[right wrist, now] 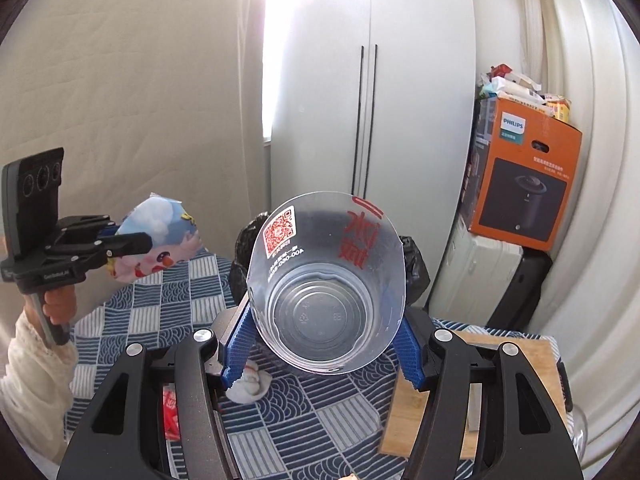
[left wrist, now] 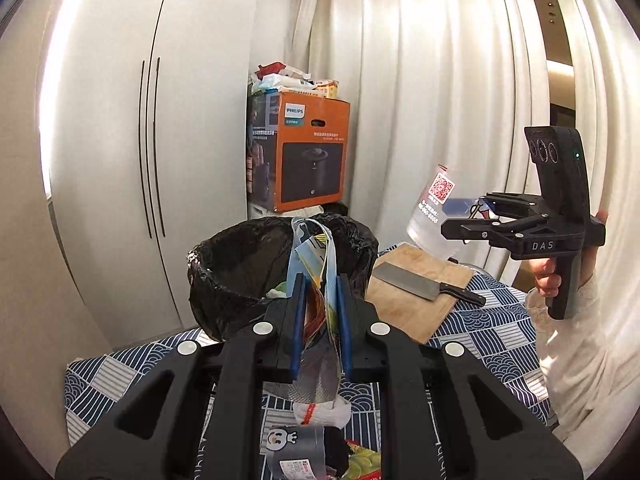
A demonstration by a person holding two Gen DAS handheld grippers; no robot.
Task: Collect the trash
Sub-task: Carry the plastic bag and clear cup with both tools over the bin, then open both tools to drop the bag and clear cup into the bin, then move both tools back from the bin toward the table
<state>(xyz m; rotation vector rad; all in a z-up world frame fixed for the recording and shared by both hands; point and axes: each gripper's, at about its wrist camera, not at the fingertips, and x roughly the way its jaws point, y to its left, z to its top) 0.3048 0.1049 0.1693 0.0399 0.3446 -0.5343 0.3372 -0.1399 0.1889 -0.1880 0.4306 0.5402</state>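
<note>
Left wrist view: the left claw [left wrist: 320,300] pinches a limp, light snack wrapper [left wrist: 316,264] just before the bin [left wrist: 224,276], while right of the bin the right claw [left wrist: 466,220] clamps a thin, crushable plastic cup [left wrist: 430,216] by its walls.

White wardrobe [left wrist: 132,152], pale curtains [left wrist: 440,80] (backlit), patterned tablecloth [right wrist: 320,420]

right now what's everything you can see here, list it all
snack wrapper: 1, blue with cartoon print, held in left gripper over bin
plastic cup: 1, clear with red print, held in right gripper
trash bin: 1, black liner, on table
cutting board: 1, wooden, right of bin
cleaver: 1, steel, black handle, on board
crumpled tissue: 1, white, on tablecloth
Philips box: 1, orange, behind bin
tablecloth: 1, navy and white pattern
left gripper: black, blue pads
right gripper: black, blue pads
</note>
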